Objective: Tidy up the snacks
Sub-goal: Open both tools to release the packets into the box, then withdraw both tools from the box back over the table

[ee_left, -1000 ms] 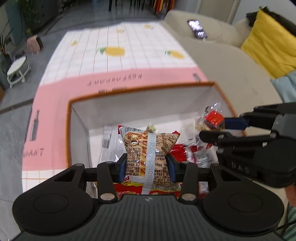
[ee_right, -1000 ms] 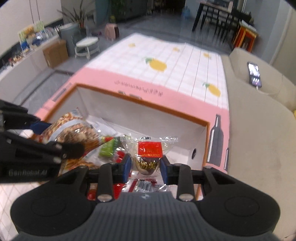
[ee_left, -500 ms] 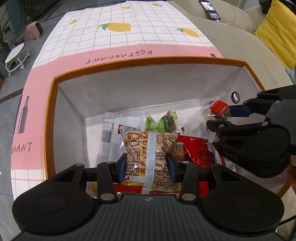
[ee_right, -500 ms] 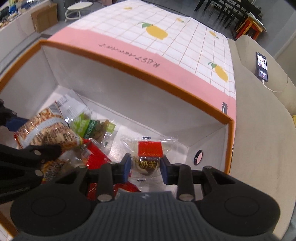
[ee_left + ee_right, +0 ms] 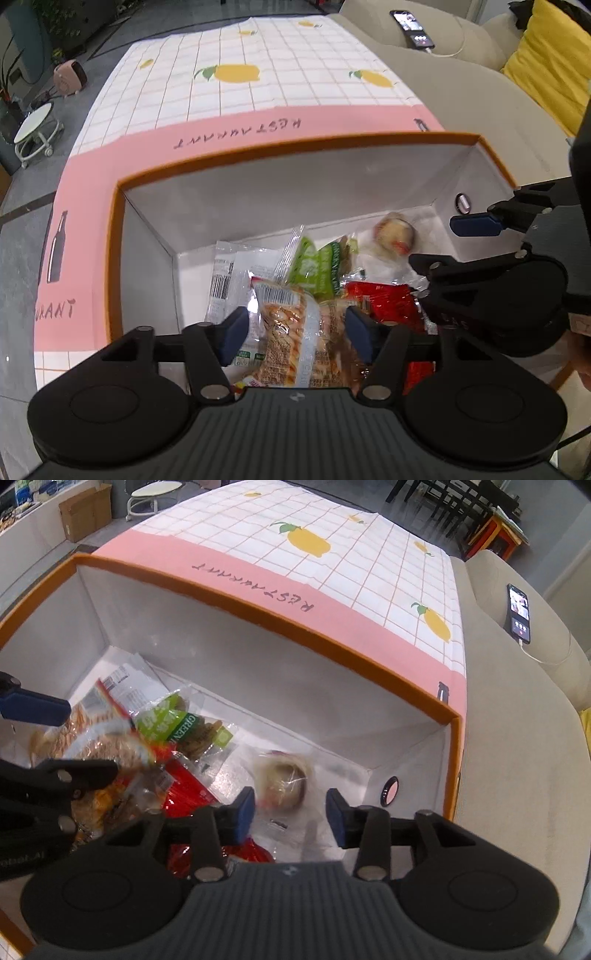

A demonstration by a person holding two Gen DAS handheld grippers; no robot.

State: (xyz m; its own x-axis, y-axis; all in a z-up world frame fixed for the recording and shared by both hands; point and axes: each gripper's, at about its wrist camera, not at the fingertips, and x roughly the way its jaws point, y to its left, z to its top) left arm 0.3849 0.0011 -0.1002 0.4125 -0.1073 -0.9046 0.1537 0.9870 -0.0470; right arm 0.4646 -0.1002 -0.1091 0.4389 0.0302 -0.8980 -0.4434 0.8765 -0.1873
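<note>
On the left, the table under its pink-bordered lemon cloth runs along the orange rim of the open box, whose left white wall drops steeply to the floor of the box. A clear wrapper with a barcode lies against that wall, leaving only a thin strip of bare floor beside it. The left tool hangs over the near part of the box with its blue pads spread apart; the biscuit packet sits between them, blurred, and whether either pad touches it cannot be told. Just beyond lies the green packet, and beside it the red packet. Further right, the right tool has its pads wide apart, with the round wrapped sweet lying just ahead of the gap on the white floor. Bare floor stays open between the sweet and the right wall, near a round hole. Past the right rim runs the beige sofa, with a phone on it
</note>
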